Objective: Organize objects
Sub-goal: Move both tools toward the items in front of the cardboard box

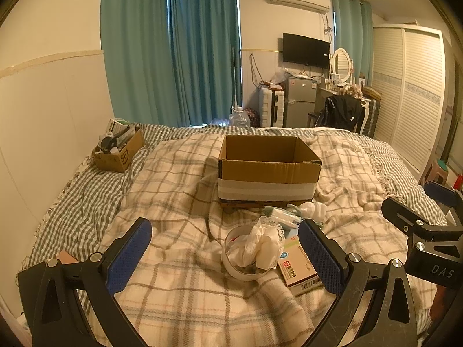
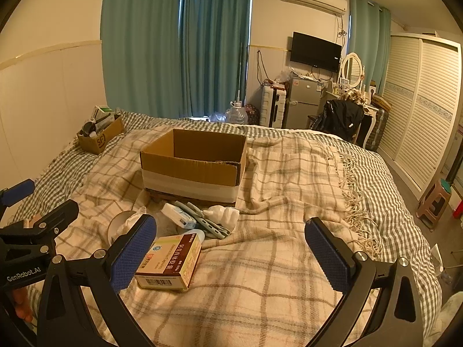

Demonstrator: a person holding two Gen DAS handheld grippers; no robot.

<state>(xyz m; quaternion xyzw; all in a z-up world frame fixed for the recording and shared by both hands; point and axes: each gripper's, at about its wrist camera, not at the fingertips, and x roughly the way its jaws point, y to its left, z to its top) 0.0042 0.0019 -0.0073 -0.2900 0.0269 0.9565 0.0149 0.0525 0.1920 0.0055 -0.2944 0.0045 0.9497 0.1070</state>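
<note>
An open, empty cardboard box [image 1: 269, 170] [image 2: 194, 164] stands on the plaid blanket. In front of it lies a pile: a white tape roll [image 1: 246, 271] with crumpled cream lace cloth [image 1: 264, 245] in it, a medicine box [image 1: 298, 269] [image 2: 170, 263], a grey flat item [image 2: 202, 219], a white packet [image 2: 176, 215] and white socks [image 2: 222, 212]. My left gripper [image 1: 228, 257] is open, its fingers astride the tape roll, a little short of it. My right gripper [image 2: 231, 254] is open and empty, its left pad [image 2: 133, 254] next to the medicine box.
A small cardboard box [image 1: 118, 150] full of items sits at the bed's far left by the wall. The bed's right edge [image 2: 405, 211] drops to the floor, where a stool [image 2: 437, 202] stands. Fridge, chair and wardrobe stand beyond the bed.
</note>
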